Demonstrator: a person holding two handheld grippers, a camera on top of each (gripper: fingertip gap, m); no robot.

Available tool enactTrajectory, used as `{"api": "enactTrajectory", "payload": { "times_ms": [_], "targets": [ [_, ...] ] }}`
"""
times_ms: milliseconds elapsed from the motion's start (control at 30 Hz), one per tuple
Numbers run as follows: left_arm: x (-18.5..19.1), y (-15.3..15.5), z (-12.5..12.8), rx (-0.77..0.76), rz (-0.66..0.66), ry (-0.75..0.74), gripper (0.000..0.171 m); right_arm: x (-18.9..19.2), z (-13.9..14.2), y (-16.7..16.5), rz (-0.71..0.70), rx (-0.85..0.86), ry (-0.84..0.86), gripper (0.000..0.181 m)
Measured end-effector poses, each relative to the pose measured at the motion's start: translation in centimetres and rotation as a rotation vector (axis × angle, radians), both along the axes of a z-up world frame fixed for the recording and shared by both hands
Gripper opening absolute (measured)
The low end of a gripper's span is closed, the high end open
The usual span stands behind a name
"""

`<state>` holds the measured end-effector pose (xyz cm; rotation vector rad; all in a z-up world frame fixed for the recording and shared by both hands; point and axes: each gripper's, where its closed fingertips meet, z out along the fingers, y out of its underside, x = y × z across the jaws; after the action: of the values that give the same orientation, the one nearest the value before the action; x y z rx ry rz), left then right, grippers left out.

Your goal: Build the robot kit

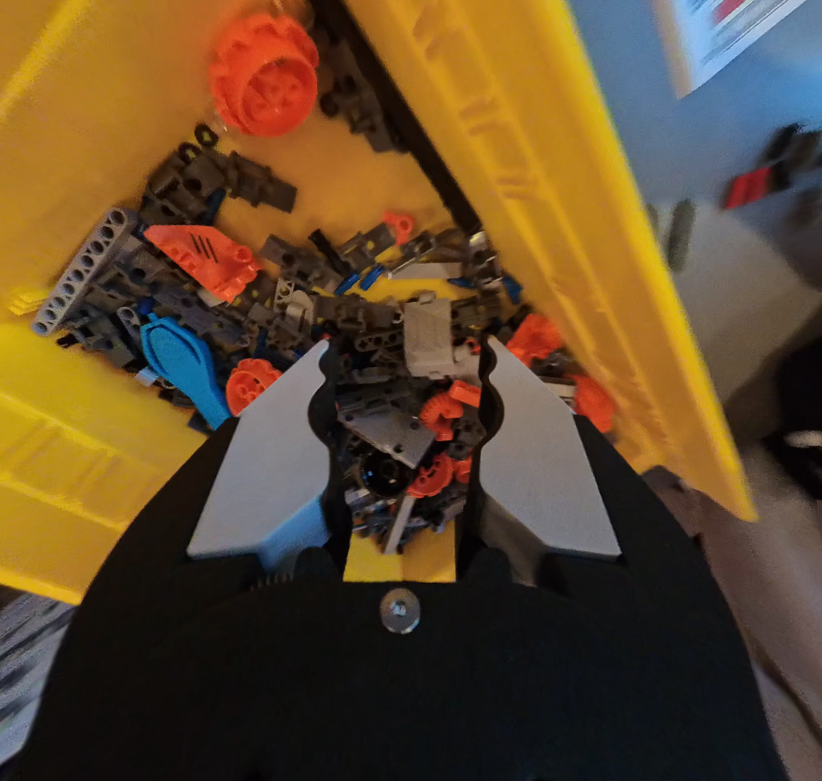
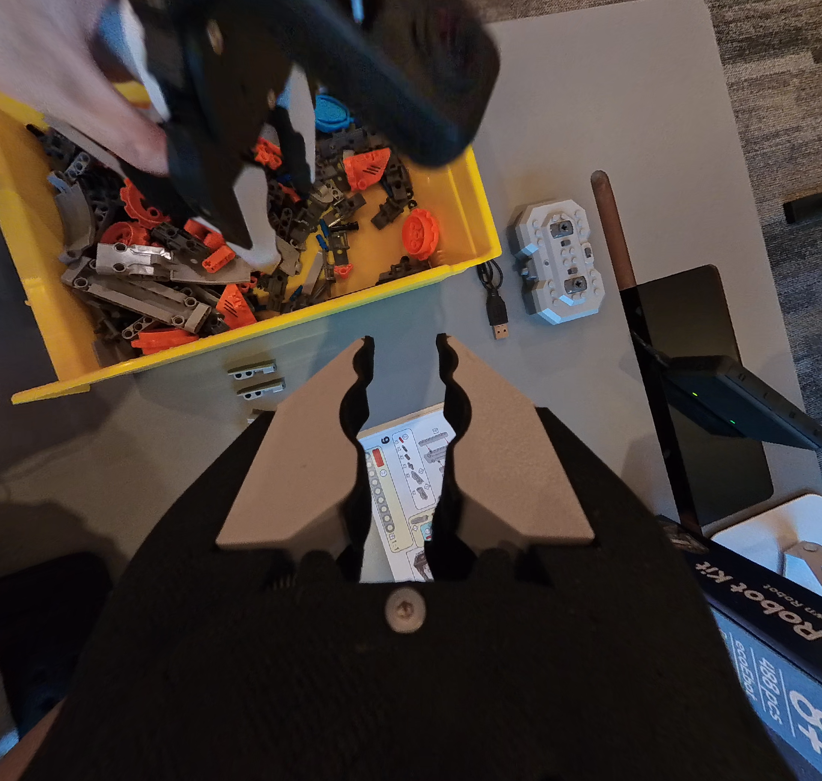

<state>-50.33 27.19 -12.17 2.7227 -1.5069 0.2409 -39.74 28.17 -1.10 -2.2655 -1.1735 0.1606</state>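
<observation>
over the yellow bin the left gripper hangs spread wide above a heap of grey, black and orange building pieces, holding nothing. just outside the bin, the right gripper hovers over the counter, parted narrowly and empty, above an instruction sheet.

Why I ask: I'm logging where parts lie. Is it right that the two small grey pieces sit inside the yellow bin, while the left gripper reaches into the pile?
Not quite: the two small grey pieces lie on the table just outside the yellow bin, as the right wrist view shows. The left gripper does reach into the pile.
</observation>
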Motion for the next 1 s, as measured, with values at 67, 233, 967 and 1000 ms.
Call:
{"api": "enactTrajectory", "payload": {
  "times_ms": [67,233,967,1000],
  "targets": [
    [-0.5,0.2,-1.5,0.029,-0.062,0.107,0.053,0.1,0.0,0.0,-0.001,-0.001,0.001,0.029],
    [-1.0,-1.0,-3.3,-0.029,-0.077,0.215,0.067,0.2,0.1,0.0,-0.002,0.000,0.008,0.029],
    [-9.8,-3.1,-1.8,-0.172,0.150,0.375,0.016,0.2,-0.1,0.0,-0.003,-0.008,-0.004,0.029],
    [-9.6,-2.7,-1.5,-0.149,0.159,0.358,0.019,0.2,-0.2,0.0,-0.003,-0.008,-0.006,0.029]
  ]
}}
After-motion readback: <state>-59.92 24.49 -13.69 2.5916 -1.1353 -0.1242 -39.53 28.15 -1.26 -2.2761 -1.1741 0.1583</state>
